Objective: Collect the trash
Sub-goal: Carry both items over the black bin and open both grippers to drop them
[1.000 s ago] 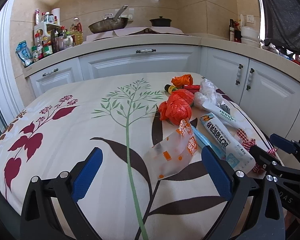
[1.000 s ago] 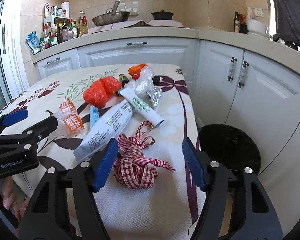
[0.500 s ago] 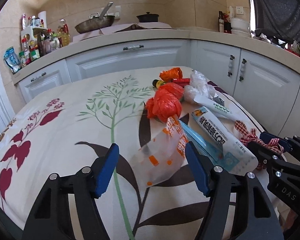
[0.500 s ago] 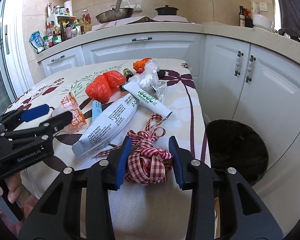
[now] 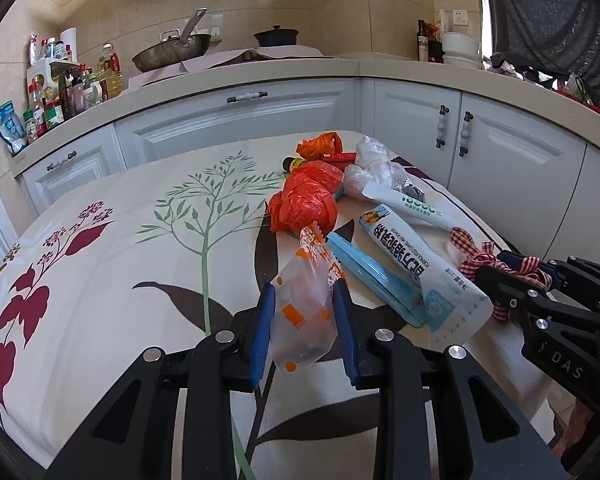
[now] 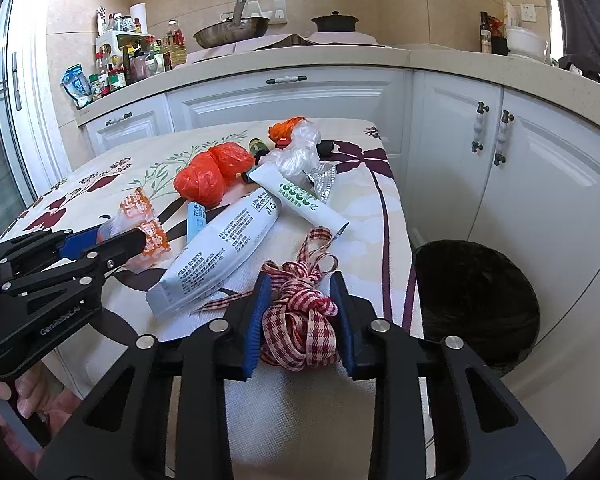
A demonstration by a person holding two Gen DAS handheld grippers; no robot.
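Trash: L claw [image 5: 305,326] just closed on wrapper [image 5: 306,308], R claw [image 6: 300,320] on ribbon [image 6: 300,320], both tilted down.

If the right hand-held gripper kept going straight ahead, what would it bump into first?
The right hand-held gripper already squeezes the checked ribbon. Straight on, it would probably meet the long white tube next, though depth is hard to judge.

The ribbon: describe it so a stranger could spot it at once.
On the floral-clothed table, go to the near corner beside the black bin. The ribbon is bunched there between the right gripper pads. It is the only woven red-and-white check; everything else is plastic packaging.
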